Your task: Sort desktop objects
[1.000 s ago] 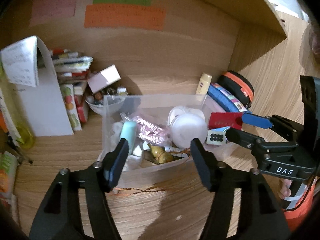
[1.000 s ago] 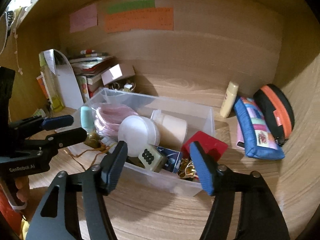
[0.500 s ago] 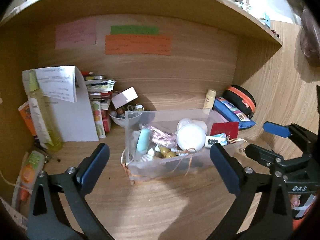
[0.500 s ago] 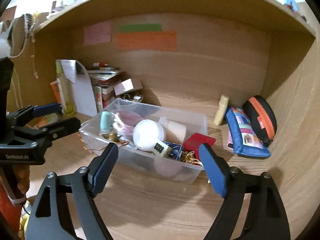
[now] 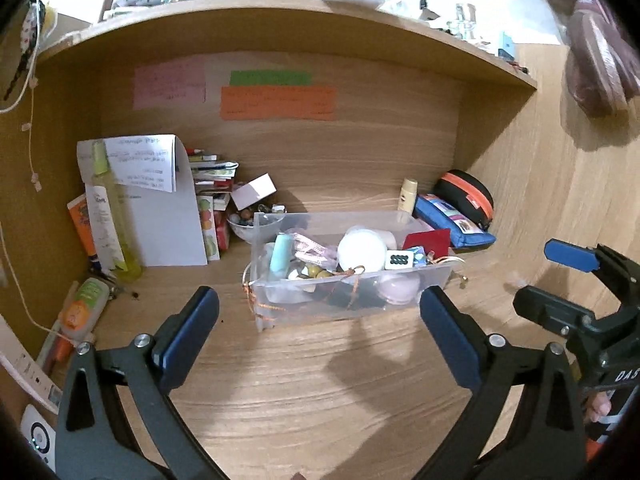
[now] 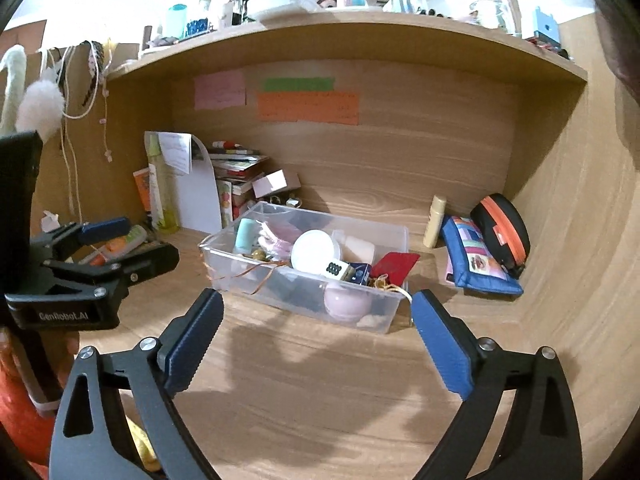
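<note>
The clear plastic bin (image 5: 352, 276) sits mid-desk (image 5: 320, 380), crammed with small items. The left tongs (image 5: 318, 320) are spread wide and empty at 6 o'clock of it; the right tongs (image 6: 316, 326) are opening, nothing between them. Risk, as I judge it: the copper-coloured cord (image 5: 260, 304) trailing over the bin's wall could snag a finger and drag the bin.

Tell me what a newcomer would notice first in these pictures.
A clear plastic bin crammed with small items sits mid-desk, a white round lid on top. Behind it, an orange note is stuck on the back panel. Right of the bin lies a blue pouch against a black-and-orange case.
</note>
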The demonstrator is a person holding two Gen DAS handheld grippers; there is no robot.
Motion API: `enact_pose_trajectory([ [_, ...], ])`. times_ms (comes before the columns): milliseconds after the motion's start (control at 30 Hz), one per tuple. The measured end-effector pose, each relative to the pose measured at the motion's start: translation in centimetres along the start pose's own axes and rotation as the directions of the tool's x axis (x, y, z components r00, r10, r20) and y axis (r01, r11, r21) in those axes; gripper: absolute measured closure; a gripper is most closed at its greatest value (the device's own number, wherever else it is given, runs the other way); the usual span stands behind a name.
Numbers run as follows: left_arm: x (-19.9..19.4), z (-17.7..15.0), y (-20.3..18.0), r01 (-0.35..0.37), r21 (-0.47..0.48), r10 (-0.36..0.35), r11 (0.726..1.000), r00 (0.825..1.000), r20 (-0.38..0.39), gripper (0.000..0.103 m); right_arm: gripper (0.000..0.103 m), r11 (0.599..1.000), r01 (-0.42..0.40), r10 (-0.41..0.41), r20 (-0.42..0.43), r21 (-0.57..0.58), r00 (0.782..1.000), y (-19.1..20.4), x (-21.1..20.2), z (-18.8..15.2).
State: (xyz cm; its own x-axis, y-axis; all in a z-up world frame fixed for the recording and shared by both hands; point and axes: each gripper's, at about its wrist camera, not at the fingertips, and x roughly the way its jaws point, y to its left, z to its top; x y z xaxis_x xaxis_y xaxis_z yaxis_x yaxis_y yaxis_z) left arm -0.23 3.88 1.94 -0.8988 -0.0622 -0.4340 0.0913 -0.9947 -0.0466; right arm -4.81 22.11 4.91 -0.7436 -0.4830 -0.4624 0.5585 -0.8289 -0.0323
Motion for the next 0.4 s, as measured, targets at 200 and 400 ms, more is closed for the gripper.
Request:
enact_pose_trajectory([
  [200, -0.8, -0.8, -1.5, 0.023, 0.038, -0.023, 0.999, 1.0, 0.011, 0.001, 0.004, 1.0, -0.005, 0.005, 0.0, 0.029, 1.0, -0.3, -0.7, -0.7],
  [400, -0.6, -0.7, -1.8, 0.021, 0.05, -0.022, 0.999, 0.999, 0.032, 0.001, 0.004, 0.998, -0.007, 0.008, -0.018, 0.059, 1.0, -1.0, 0.1, -1.0],
])
